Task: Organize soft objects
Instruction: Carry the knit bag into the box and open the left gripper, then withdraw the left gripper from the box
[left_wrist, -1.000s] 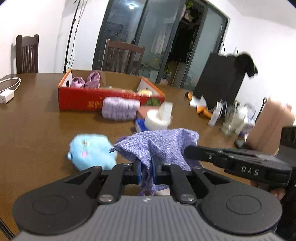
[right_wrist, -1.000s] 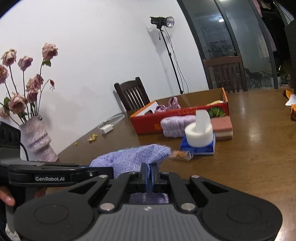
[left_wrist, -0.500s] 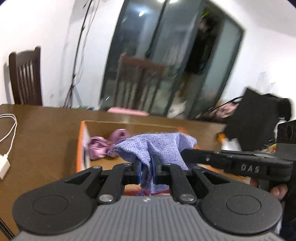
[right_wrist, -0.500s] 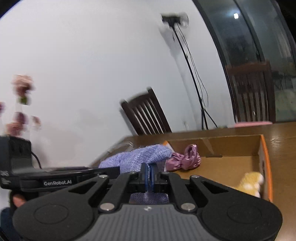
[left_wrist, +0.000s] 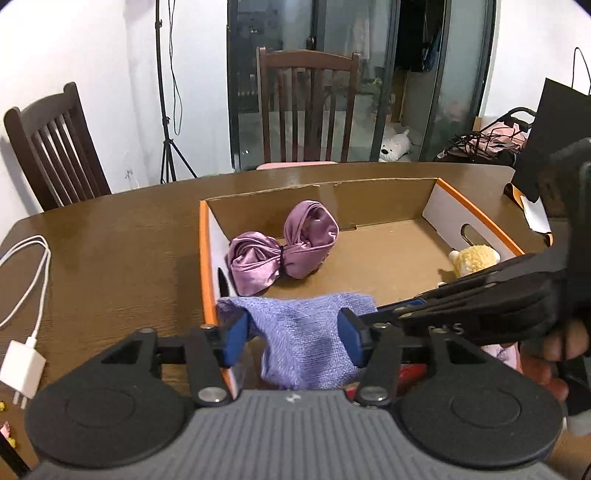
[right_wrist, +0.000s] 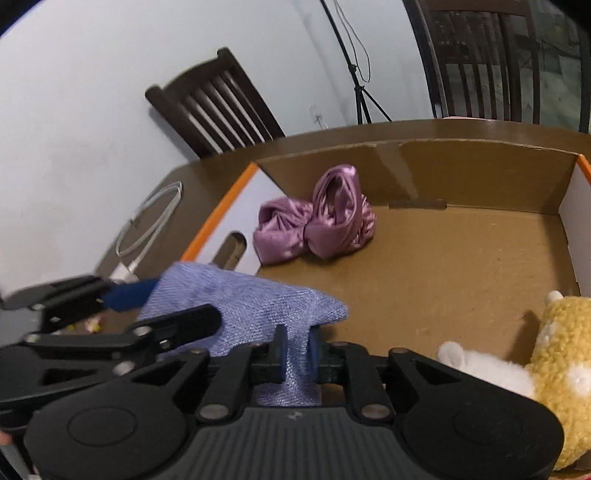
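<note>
Left wrist view looks down over the near left corner of an open cardboard box (left_wrist: 391, 258) with orange rims, standing on a brown wooden table (left_wrist: 110, 251). The left gripper (left_wrist: 293, 328) has just been opening; its blue pads stand apart, with the purple woven cloth (left_wrist: 303, 332) draped loosely between them over the box's near wall. The right gripper (right_wrist: 295, 356) has also just been easing open, and its pads sit close either side of a fold of that cloth (right_wrist: 243, 302); whether they still press it is hard to tell. Most of the box floor is bare cardboard, between a pink satin bow (left_wrist: 282, 247) in the far left corner and a yellow plush toy (right_wrist: 554, 373) against the right wall. The near wall of the box and the cloth's lower end are hidden behind the gripper bodies, and the toy is cut off at the frame edge. A white charger and cable (left_wrist: 22, 321) lie at the table's left edge. Two dark wooden chairs (left_wrist: 306, 110) stand at the far side.
</note>
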